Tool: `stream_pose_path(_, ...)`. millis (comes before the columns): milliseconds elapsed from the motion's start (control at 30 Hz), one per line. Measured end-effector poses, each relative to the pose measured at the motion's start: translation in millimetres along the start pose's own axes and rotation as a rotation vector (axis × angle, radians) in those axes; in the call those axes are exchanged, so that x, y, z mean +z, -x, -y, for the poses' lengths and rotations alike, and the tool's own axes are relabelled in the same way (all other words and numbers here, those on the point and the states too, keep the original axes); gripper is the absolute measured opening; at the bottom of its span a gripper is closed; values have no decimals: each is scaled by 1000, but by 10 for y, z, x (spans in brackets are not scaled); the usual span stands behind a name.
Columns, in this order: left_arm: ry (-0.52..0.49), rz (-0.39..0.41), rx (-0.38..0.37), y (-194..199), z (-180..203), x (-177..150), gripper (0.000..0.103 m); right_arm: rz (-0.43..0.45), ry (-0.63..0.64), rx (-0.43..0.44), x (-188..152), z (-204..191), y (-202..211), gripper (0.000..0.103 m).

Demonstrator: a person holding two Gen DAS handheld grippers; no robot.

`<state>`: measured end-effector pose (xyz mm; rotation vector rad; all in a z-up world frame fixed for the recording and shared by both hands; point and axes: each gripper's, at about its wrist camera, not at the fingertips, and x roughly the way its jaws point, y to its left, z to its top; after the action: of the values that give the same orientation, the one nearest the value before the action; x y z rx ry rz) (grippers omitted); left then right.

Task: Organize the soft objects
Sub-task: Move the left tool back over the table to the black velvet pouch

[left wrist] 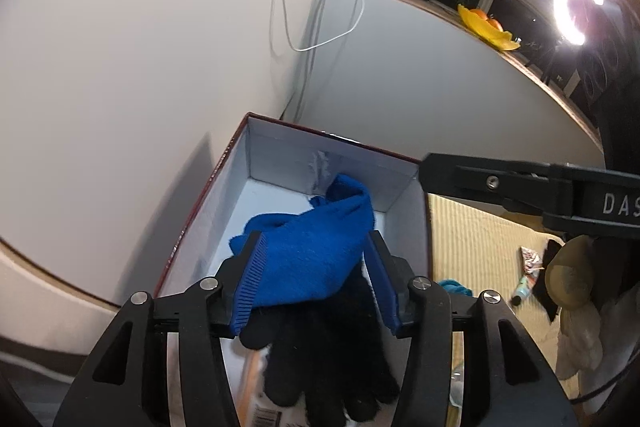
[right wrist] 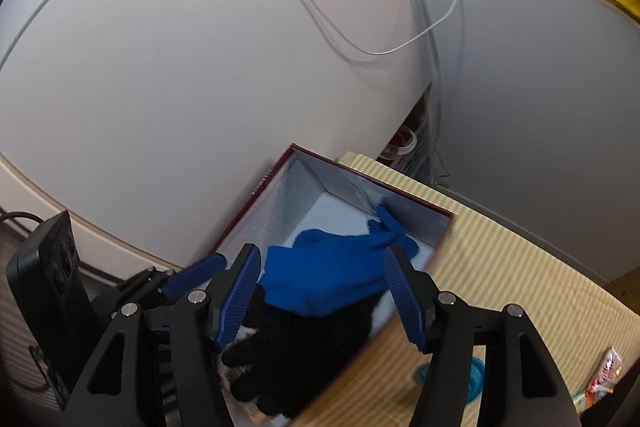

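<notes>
An open box [left wrist: 200, 203] with dark red outside and white inside stands against the wall; it also shows in the right wrist view [right wrist: 280, 195]. Inside lie a blue knit cloth [left wrist: 308, 259] and a black glove [left wrist: 328, 351], the cloth on top of the glove. Both show in the right wrist view, cloth [right wrist: 332, 275] and glove [right wrist: 292, 359]. My left gripper [left wrist: 314, 247] is open above the box, its blue pads either side of the cloth. My right gripper [right wrist: 322, 259] is open over the box's near side. The right gripper's black body [left wrist: 520, 187] reaches in from the right.
The box sits on a yellow striped mat [right wrist: 500, 267]. On the mat lie a small packet [right wrist: 606, 373], a teal item [right wrist: 476, 375] and a plush toy [left wrist: 572, 287]. White cables [right wrist: 400, 47] hang on the wall. A black device [right wrist: 52, 283] stands at left.
</notes>
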<state>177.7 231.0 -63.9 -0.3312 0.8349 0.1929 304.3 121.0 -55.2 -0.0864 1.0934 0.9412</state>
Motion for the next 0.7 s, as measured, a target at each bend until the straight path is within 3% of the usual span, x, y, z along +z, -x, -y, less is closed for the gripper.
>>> stream_pose_path(200,-12,20,-41,139,136,-82,53,36,3,-17,-274,172,378,61)
stream_pose_path(467,-55,50,-114,413,399,-330,57,111,-33,-48,-905,582,1095,63)
stream_pose_path(700,-97,52,-202,542,741,-542,57,189,-97,-175,-1683,1110,1849,63)
